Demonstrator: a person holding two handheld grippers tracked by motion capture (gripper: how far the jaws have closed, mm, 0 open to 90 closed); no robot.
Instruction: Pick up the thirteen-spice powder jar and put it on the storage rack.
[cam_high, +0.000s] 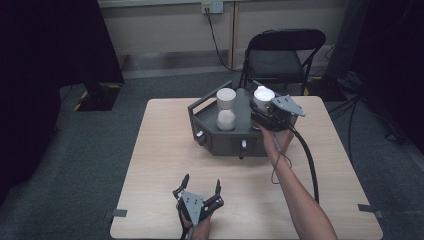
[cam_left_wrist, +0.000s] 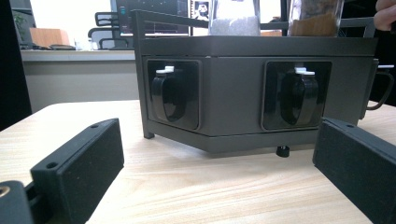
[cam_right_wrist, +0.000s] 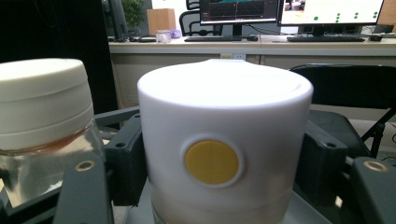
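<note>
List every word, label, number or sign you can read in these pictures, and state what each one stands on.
None can be read.
The white jar lid bears a plain yellow dot, no lettering.
The monitors show graphs and dots, too small to read.
The grey rack carries no label.

open tabletop before grey rack

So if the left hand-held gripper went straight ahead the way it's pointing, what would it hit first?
Probably the front of the dark grey rack: the open left hand-held gripper faces it across bare table.
</note>
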